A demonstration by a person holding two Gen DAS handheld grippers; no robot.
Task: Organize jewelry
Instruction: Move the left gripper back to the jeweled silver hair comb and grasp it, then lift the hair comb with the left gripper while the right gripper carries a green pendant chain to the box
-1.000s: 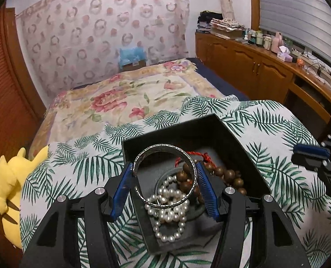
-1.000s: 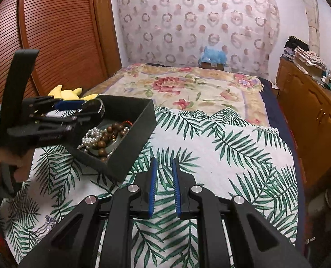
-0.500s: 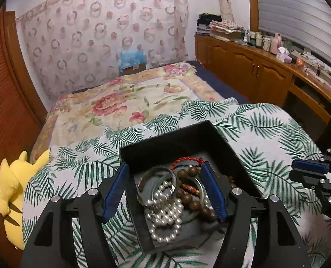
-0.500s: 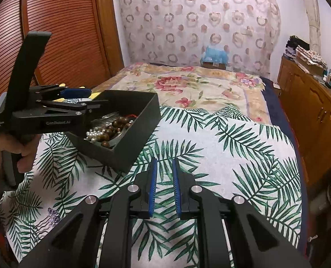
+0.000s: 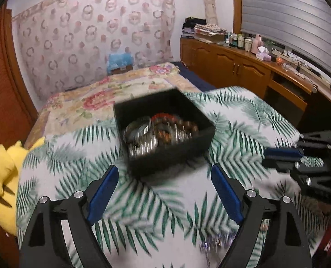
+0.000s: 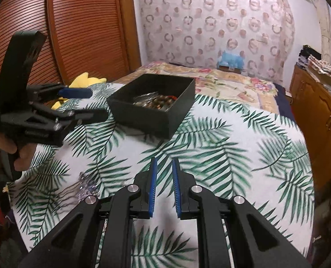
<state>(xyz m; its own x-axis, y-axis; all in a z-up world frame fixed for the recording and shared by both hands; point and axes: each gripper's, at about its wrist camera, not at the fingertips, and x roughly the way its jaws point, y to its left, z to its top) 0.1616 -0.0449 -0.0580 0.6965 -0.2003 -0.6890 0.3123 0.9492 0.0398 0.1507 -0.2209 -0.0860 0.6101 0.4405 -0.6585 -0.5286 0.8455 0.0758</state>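
A black open box [image 5: 176,156] sits on the palm-leaf cloth and holds a silver bangle [image 5: 138,129], pearls and brown beads; it also shows in the right wrist view [image 6: 143,116]. My left gripper [image 5: 163,178] is open and empty, back from the box's near side. It shows at the left in the right wrist view [image 6: 85,105]. My right gripper [image 6: 164,167] has its jaws nearly together, with nothing between them, over the cloth. A small clear sparkly piece [image 6: 86,186] lies on the cloth near the front edge, left of the right gripper.
A yellow plush toy [image 5: 7,178] lies at the left edge of the cloth. A floral bed [image 5: 120,89] lies behind, wooden cabinets [image 5: 243,71] stand on the right, and a slatted wooden door [image 6: 76,33] on the left.
My left gripper let the silver bangle go into the box, opened wide and pulled back toward me. The right gripper stayed shut and drew back a little.
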